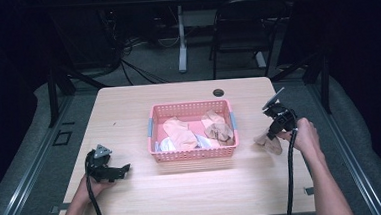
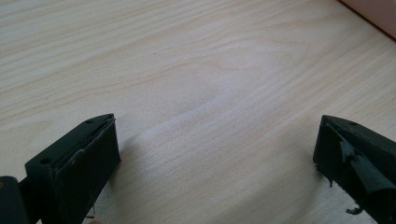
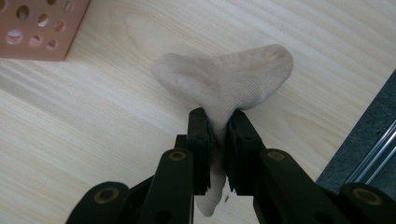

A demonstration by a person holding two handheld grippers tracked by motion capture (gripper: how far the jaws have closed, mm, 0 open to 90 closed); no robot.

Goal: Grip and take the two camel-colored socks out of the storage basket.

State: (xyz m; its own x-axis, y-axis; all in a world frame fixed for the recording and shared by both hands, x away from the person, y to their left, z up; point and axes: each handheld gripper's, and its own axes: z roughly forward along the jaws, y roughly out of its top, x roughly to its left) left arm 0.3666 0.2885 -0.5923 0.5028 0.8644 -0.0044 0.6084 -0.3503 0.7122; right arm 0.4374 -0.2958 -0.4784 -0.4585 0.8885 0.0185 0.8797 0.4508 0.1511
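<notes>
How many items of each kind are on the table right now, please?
Pink basket: 1
Beige sock outside the basket, clamped in the right hand-held gripper: 1
Hand-held grippers, counting the open left hand-held gripper: 2
Total: 4; the crumpled garments inside the basket cannot be counted separately.

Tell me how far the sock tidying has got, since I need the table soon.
Done: several socks already lie in the pink basket. In hand: the right gripper is shut on a beige sock beside the basket. Left: putting that sock in, if that is the aim. The left gripper rests open.
</notes>
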